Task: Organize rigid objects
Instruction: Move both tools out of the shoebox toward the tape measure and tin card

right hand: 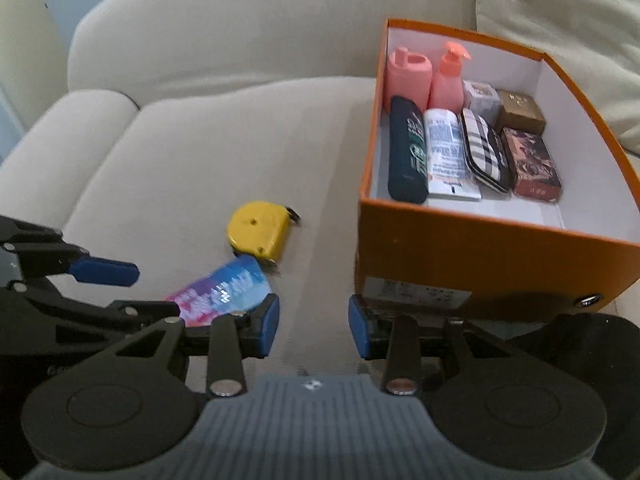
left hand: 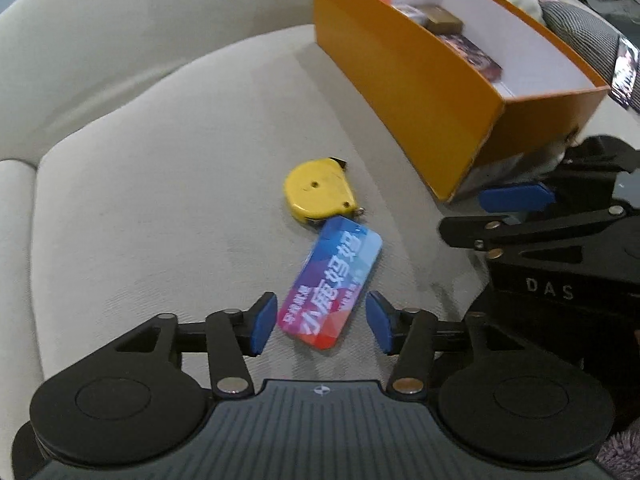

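My left gripper point(left hand: 322, 322) sits low over the sofa seat point(left hand: 168, 184), jaws apart abt halfway, blue pads point(left hand: 262, 322) either side of the near end of the colourful flat pack point(left hand: 332, 284). Pads not pressing on it; gaps show on both sides, so nothing gripped. Pack lies flat, long axis running toward 1 o'clock in the left wrist view. Its far end is touching or just beside the yellow tape measure point(left hand: 318, 194), at 12 o'clock from the pack; can't tell which.

Orange box point(left hand: 400, 80) at 1–2 o'clock in that view, open top, white inside, stuff already in it.

Right gripper point(right hand: 314, 328) is partly open too, narrower gap, only bare cushion btwn the pads, holding nothing. Its right pad is just beside the near wall of the orange box point(right hand: 480, 256); contact unclear. From the right wrist cam, tape measure point(right hand: 258, 230) at 11 o'clock, pack point(right hand: 224, 296) at 9–10 o'clock, partly hidden behind the left gripper's finger point(right hand: 104, 272).

Inside the box, back row: two pink bottles point(right hand: 428, 76). In front: dark tube point(right hand: 406, 152), white tube point(right hand: 446, 152), plaid case point(right hand: 486, 150), gold box point(right hand: 522, 116), reddish tin point(right hand: 534, 166). Box front part bare.
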Motion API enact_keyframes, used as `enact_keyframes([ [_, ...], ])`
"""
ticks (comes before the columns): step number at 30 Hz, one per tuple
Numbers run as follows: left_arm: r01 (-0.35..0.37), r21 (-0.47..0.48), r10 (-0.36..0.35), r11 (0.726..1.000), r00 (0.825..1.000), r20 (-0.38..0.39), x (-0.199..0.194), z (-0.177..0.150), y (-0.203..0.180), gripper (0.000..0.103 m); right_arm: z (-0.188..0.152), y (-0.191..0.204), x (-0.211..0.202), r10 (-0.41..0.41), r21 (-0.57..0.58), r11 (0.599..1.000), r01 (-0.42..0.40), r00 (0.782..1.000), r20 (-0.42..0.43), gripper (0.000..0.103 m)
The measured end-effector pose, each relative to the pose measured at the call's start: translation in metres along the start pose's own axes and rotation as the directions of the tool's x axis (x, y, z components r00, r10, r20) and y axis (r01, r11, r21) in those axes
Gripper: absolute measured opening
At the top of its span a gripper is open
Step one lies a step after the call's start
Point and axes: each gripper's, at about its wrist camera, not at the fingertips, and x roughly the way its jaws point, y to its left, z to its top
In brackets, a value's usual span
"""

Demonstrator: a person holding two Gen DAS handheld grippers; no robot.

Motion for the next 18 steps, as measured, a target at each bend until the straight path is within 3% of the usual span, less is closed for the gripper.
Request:
enact_keyframes([
  [4, -0.020, 0.069, 0.020, 0.997, 1.000, 0.003, 0.009, -0.004, -0.004, 0.073, -0.002, -0.001, 0.008, -0.003, -0.002, 1.000, 0.003, 1.000, -0.013, 0.053],
  [12, -0.032, 0.213, 0.030, 0.977, 0.999, 0.011, 0.025, -0.002, -0.019, 0.087, -0.009, -0.008, 0.030, -0.003, 0.001, 1.000, 0.003, 0.998, -0.061, 0.053],
  [18, -0.065, 0.284, 0.066, 0.957, 0.998, 0.005, 0.040, 0.006, -0.029, 0.087, -0.012, -0.014, 0.042, 0.011, 0.029, 1.000, -0.008, 0.996, -0.091, 0.053],
])
